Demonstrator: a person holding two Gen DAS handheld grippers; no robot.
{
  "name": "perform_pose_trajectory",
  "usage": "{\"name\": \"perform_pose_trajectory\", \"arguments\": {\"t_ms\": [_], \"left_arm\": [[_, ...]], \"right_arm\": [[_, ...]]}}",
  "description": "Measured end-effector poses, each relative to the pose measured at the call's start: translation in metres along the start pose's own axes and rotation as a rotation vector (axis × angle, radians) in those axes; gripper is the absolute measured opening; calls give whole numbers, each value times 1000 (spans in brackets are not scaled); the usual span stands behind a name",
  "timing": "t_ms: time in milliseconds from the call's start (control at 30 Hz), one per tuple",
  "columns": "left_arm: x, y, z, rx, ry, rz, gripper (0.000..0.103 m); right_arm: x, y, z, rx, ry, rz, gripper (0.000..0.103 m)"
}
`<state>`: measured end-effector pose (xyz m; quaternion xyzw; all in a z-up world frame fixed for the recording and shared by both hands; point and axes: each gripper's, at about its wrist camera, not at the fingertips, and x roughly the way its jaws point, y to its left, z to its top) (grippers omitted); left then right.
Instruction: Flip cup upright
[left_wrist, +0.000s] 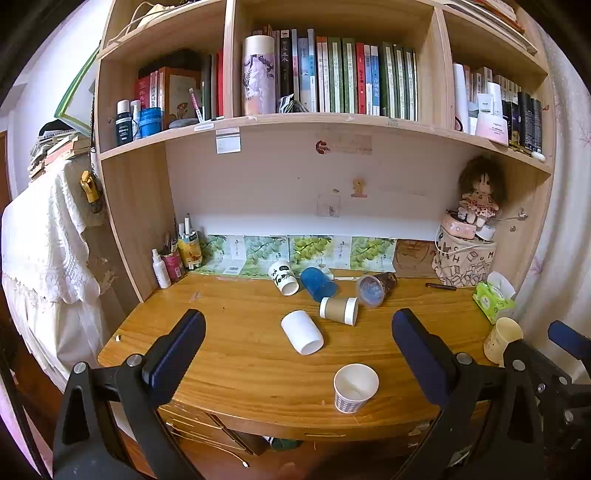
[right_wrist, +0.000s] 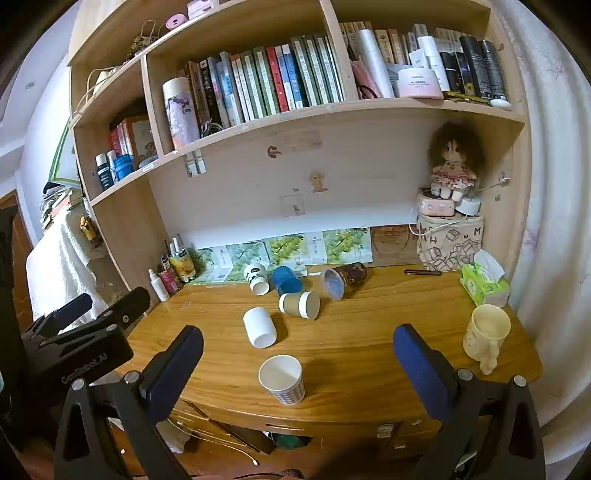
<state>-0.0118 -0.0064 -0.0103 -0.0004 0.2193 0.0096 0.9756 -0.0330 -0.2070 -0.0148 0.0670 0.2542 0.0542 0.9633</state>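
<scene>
Several cups lie on their sides on the wooden desk (left_wrist: 240, 362): a white cup (left_wrist: 302, 331) (right_wrist: 259, 327), a brown paper cup (left_wrist: 339, 310) (right_wrist: 300, 304), a blue cup (left_wrist: 317, 284) (right_wrist: 286, 280), a panda-print cup (left_wrist: 283, 277) (right_wrist: 256, 277) and a dark cup with a clear lid (left_wrist: 375, 288) (right_wrist: 342, 279). A checked paper cup (left_wrist: 355, 387) (right_wrist: 282, 379) and a cream mug (left_wrist: 502, 339) (right_wrist: 485, 338) stand upright. My left gripper (left_wrist: 299, 350) and right gripper (right_wrist: 298, 363) are open, empty and held back near the desk's front edge.
A green tissue pack (right_wrist: 484, 282), a pen (right_wrist: 423, 272) and a patterned box with a doll (right_wrist: 448, 243) sit at the back right. Bottles and a pen holder (left_wrist: 177, 258) stand at the back left. Book shelves hang above. A cloth-covered stack (left_wrist: 44, 240) stands left.
</scene>
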Motion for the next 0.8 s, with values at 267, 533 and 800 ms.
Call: {"name": "perform_pose_trajectory", "arguments": {"t_ms": [267,533,800], "left_arm": [[0,-1,1,9,-12,7,101],[2,-3,2,16,-11,0,101],[7,-7,3,19,-9,-8,101]], "right_arm": [[2,0,-2,16,8,8,103],[8,-1,-2,18,29,33,103],[13,-3,-2,13,45,40,103]]}}
